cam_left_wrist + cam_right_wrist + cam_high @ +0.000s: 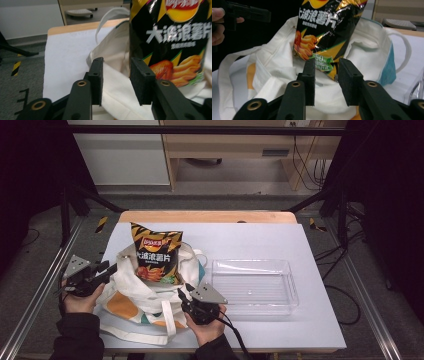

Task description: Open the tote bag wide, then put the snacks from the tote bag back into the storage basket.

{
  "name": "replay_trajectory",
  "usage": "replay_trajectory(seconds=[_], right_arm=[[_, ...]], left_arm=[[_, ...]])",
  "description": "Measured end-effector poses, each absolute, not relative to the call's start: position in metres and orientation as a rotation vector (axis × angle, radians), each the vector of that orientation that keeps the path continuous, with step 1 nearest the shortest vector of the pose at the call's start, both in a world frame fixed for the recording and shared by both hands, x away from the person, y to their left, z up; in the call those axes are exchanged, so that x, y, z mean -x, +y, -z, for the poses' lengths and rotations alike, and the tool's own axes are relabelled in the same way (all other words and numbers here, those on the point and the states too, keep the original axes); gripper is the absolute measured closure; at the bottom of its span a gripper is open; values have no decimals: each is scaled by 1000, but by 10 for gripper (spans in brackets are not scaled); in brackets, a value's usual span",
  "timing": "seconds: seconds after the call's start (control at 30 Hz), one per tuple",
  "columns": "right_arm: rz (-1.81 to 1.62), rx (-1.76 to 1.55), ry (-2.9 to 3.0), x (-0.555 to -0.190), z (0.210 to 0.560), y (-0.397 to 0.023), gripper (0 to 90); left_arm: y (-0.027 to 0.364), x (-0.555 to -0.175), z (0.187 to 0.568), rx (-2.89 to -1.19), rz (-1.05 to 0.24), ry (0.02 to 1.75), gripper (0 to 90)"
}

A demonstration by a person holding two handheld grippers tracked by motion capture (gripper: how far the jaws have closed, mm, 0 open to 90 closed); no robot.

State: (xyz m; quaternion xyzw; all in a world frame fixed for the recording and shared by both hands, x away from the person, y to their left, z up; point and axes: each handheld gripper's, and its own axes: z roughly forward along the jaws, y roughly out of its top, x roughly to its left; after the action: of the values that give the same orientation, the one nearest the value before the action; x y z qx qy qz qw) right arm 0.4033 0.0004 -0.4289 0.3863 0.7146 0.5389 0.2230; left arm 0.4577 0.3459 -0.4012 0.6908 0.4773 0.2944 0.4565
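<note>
Overall light: bright on the white table (260, 245), dim to black left and right of it in the high view.
Source: cannot tell; the table is lit evenly.
Shadows: soft, thin ones under the clear tray (255, 285) and around the cloth bag (145, 300).
Glare: white glints on the chip packet (172, 42), strongest near its top in both gripper views.
Focus: gripper views are sharp on the packet's print, softer at the black jaws below it.
Sharpness: high view is slightly soft and grainy.
</note>
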Motion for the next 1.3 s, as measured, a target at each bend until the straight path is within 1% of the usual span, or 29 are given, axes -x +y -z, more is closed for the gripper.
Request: replay_trajectory(seconds=[0.23, 0.4, 0.6, 0.77, 0.97, 1.3], right_arm=[[-1545, -1041, 1944, -415, 401, -10, 527], [-1538, -1049, 1906, -425, 385, -23, 457], [-1530, -1087, 1889, -438, 376, -39, 406], [-1517, -1109, 1884, -445, 375, -48, 387], [-1524, -1139, 1877, -454, 375, -55, 392], [-1533, -1122, 1888, -470, 361, -40, 409]], left_arm=[[342, -451, 384, -1650, -722, 1135, 506], [338, -447, 374, -1636, -731, 1116, 464], [330, -446, 368, -1653, -735, 1092, 438], [325, -446, 364, -1653, -738, 1082, 422], [316, -451, 359, -1660, -752, 1063, 408], [305, -472, 351, -1637, -753, 1068, 406]])
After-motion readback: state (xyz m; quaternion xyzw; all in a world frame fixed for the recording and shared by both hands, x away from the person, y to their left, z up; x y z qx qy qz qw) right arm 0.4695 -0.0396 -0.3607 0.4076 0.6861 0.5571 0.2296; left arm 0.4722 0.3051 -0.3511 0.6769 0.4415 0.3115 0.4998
